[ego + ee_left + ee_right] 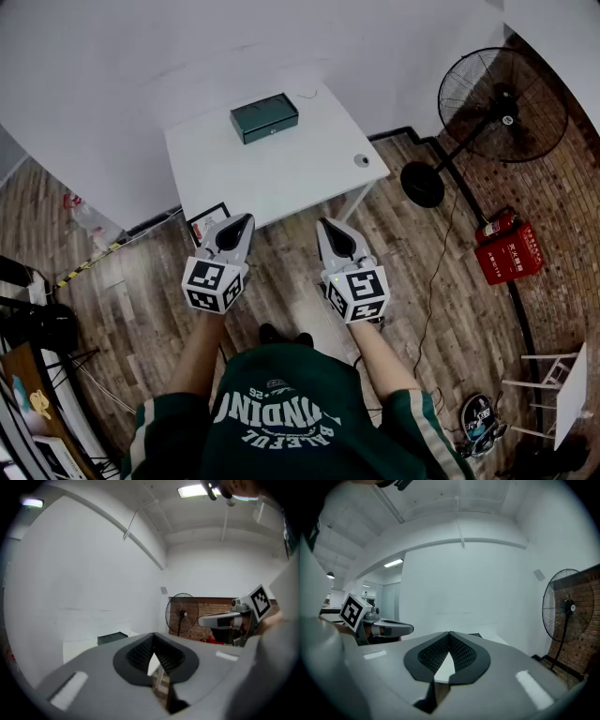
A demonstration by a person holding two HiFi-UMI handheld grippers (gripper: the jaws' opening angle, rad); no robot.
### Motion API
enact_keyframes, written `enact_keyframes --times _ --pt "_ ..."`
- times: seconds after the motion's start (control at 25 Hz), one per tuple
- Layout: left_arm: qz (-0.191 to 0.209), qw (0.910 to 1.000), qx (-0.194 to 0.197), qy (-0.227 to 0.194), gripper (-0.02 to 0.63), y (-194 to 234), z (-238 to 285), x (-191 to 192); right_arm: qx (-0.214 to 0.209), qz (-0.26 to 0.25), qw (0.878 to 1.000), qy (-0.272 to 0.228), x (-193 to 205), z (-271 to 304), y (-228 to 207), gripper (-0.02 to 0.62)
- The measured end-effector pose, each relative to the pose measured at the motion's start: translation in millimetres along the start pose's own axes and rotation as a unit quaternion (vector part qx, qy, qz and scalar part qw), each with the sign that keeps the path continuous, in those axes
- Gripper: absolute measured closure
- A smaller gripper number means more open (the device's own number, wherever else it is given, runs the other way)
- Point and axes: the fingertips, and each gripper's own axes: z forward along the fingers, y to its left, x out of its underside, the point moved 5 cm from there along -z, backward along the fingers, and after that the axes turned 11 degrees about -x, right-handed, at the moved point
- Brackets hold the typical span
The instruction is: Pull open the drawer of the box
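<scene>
A dark green box (263, 117) rests at the far side of a white table (300, 173), close to the wall; its drawer looks closed. I hold both grippers in the air in front of the table's near edge, well short of the box. The left gripper (246, 221) is shut with nothing in it, and its tips meet in the left gripper view (153, 635), where the box (112, 638) lies ahead to the left. The right gripper (324, 225) is also shut and empty, its tips together in the right gripper view (450, 633).
A small round object (362, 160) lies near the table's right edge. A black standing fan (502, 103) is to the right of the table, with a red extinguisher case (511, 251) on the wooden floor. A framed picture (208, 223) leans below the table's front left corner.
</scene>
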Motion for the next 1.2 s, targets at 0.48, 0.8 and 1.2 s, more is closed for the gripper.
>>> enact_keyframes --times 0.48,0.8,1.2 --pt "-0.002 0.9999 0.010 0.012 0.554 28.4 6.7 13.1 -0.004 0.006 1.000 -0.005 8.6 32.0 11.1 0.594" --pt "-0.003 0.9996 0.021 0.021 0.554 41.4 25.8 18.6 0.009 0.014 1.000 -0.007 13.0 48.1 3.7 0.594" --pt "-0.012 0.9996 -0.002 0.025 0.554 59.2 83.7 12.0 -0.006 0.017 1.000 -0.006 13.5 99.5 -46.4 0.594"
